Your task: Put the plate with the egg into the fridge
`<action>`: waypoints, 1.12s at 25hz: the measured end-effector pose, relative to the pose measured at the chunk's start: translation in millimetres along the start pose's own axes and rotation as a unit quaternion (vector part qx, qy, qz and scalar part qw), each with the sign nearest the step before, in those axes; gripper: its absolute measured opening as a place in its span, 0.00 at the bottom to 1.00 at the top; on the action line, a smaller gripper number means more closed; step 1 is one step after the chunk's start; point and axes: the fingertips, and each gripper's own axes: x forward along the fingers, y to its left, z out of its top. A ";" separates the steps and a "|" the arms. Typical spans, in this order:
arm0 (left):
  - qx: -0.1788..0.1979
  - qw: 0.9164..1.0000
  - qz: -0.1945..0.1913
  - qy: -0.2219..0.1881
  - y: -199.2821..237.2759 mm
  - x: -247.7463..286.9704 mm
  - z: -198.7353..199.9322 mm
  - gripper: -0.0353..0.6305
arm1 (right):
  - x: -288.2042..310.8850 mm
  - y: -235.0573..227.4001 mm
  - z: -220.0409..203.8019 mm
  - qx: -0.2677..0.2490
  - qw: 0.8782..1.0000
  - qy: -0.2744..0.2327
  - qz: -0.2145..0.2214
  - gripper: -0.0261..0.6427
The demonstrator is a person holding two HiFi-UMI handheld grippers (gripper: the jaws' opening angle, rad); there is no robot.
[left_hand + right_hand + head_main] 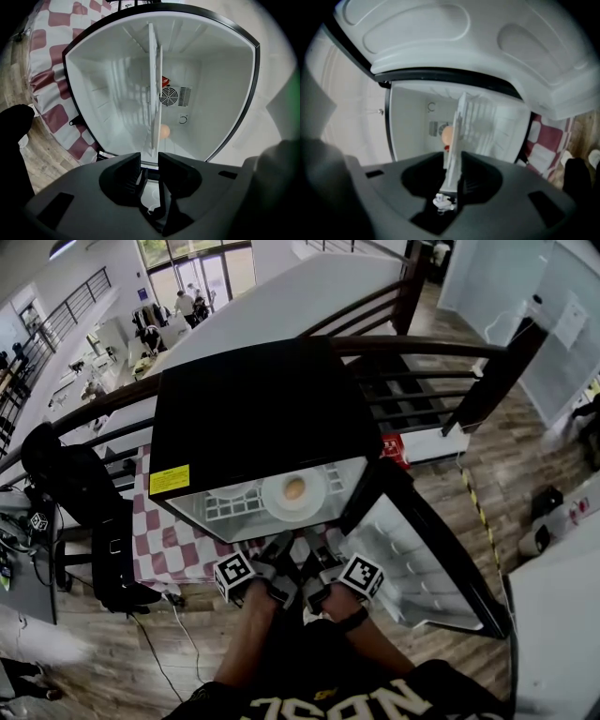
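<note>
A small black fridge (253,409) stands with its door (422,559) swung open to the right. Inside, the white plate (279,506) with the brown egg (294,488) rests on the white shelf (217,512). Both grippers hover side by side just in front of the opening, below the plate: left gripper (281,547), right gripper (312,546). In the left gripper view the left gripper (149,161) is open and empty, with the shelf (152,84) edge-on and the egg (164,131) beyond. A white edge runs into the gap of the open right gripper (453,157), and the egg (446,135) shows behind it.
The fridge sits on a red-and-white checked cloth (169,540). The door's white inner liner (440,37) hangs close over the right gripper. A dark wooden railing (422,348) runs behind the fridge. A black chair with a bag (80,484) stands to the left. A second pale dish (234,491) lies on the shelf.
</note>
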 end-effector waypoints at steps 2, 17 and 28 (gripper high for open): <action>0.005 1.000 0.007 -0.003 3.5 0.3 4.9 0.23 | 4.1 2.1 -0.3 0.001 1.000 0.002 0.004 0.22; 0.030 1.000 0.009 -0.004 -12.9 20.6 27.4 0.11 | 32.2 10.4 17.1 -0.012 1.000 -0.009 0.008 0.09; 0.029 1.000 0.009 -0.005 -19.8 34.5 39.4 0.10 | 50.3 12.6 23.3 -0.023 1.000 -0.003 -0.010 0.07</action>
